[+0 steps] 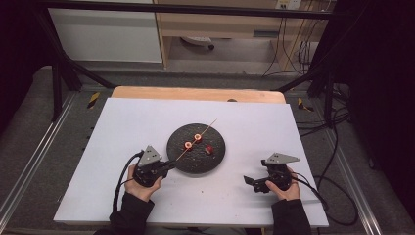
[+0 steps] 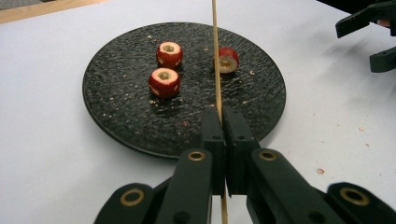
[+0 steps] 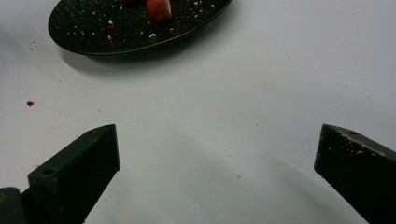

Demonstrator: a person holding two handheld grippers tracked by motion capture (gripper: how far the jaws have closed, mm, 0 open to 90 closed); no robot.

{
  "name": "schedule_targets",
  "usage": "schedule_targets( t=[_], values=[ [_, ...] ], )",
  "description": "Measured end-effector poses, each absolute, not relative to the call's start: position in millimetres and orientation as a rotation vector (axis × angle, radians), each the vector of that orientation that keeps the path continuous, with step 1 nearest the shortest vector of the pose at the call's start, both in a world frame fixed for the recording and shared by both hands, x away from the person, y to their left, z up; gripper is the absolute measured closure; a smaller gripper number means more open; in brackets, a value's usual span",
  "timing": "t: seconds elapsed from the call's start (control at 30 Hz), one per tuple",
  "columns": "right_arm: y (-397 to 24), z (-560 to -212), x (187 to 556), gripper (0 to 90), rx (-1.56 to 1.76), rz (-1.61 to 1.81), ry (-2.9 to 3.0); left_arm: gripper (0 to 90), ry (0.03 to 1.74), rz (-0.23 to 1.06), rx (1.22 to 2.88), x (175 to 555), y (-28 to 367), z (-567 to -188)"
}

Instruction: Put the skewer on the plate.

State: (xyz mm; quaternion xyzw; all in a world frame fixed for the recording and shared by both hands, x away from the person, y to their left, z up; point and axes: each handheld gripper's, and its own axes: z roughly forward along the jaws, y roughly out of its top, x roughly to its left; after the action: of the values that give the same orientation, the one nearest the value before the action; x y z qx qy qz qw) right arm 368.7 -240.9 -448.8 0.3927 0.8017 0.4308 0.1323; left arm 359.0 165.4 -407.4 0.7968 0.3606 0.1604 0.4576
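Skewer, thin wooden stick, sat pinched in my left tongs, jaws pressed together on its lower end so the point reached out over the round black textured plate. Aimed that way, I judged, to spear the small red cored fruit pieces. My right tongs hovered spread wide, empty, over the white bench beside the plate, ready to steady a piece.

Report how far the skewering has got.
Done: nothing threaded; the three cored red fruit pieces lie loose on the black plate. In hand: the left hand-held gripper is shut on the wooden skewer. Left: every piece; the right hand-held gripper is open over the white tabletop.
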Motion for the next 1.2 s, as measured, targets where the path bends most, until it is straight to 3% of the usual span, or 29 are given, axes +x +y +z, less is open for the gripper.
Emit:
schedule_targets(
  t=[0.63,1.2],
  values=[
    [-241,-451,368,1.2,1.146,1.236,2.331,88.1,0.95,0.422,2.053,378,129,-427],
    [-241,-452,369,1.2,1.14,1.234,2.331,88.0,1.023,0.477,2.102,389,119,-442]
  ],
)
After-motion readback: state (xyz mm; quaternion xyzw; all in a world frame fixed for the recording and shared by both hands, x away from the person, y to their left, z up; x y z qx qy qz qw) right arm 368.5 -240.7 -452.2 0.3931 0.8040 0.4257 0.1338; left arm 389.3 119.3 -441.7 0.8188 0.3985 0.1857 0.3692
